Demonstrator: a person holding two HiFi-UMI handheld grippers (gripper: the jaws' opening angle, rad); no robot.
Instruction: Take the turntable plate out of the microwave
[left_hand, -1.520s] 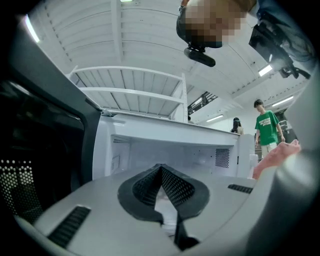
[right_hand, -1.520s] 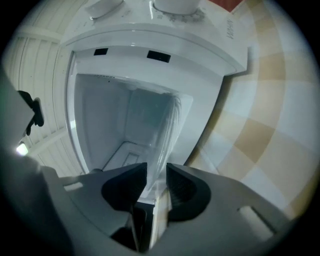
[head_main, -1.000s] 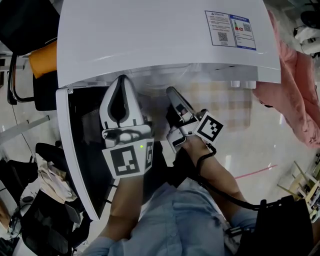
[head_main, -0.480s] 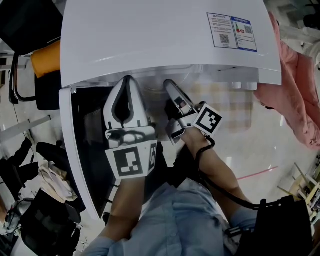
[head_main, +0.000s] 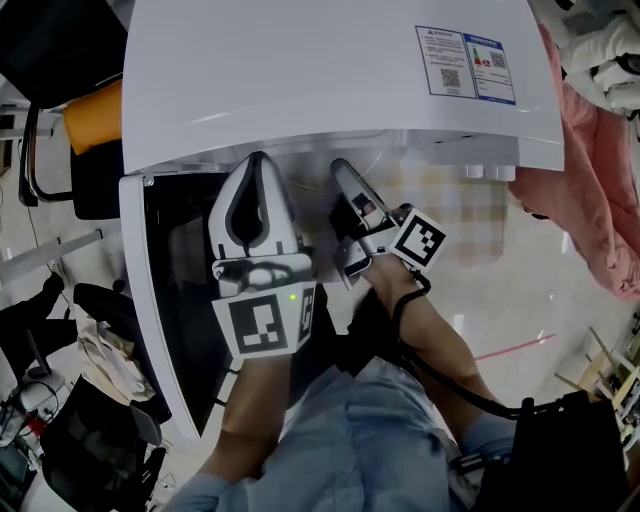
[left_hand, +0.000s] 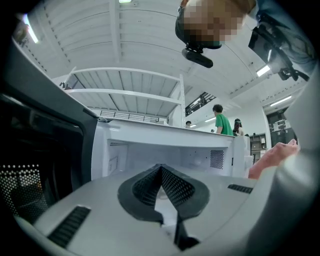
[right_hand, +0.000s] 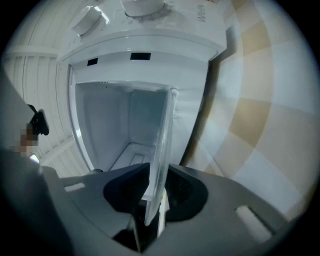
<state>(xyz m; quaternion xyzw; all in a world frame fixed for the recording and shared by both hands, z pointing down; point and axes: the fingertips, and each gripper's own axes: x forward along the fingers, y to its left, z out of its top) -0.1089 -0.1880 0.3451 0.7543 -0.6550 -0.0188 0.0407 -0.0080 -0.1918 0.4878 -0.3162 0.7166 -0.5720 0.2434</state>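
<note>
The white microwave (head_main: 320, 70) stands with its dark-glass door (head_main: 175, 290) swung open to the left. In the right gripper view the clear glass turntable plate (right_hand: 165, 125) shows edge-on, running from the cavity (right_hand: 115, 125) back between the pads. My right gripper (head_main: 340, 165) (right_hand: 157, 172) reaches into the opening. Its jaws have just been closing, and the pads now hug the plate's rim. My left gripper (head_main: 258, 158) (left_hand: 161, 167) hovers at the mouth of the cavity (left_hand: 165, 150), level, with its pads together and nothing between them.
Control knobs (right_hand: 90, 20) sit on the microwave's front panel beside the cavity. A checked cloth (head_main: 450, 200) covers the surface under the microwave. A pink garment (head_main: 590, 210) hangs at the right, chairs and bags (head_main: 90, 360) crowd the left. People stand far off in the room (left_hand: 225, 125).
Both grippers stay at the microwave's mouth; the right one has edged slightly deeper toward the opening. The plate remains between its jaws.
</note>
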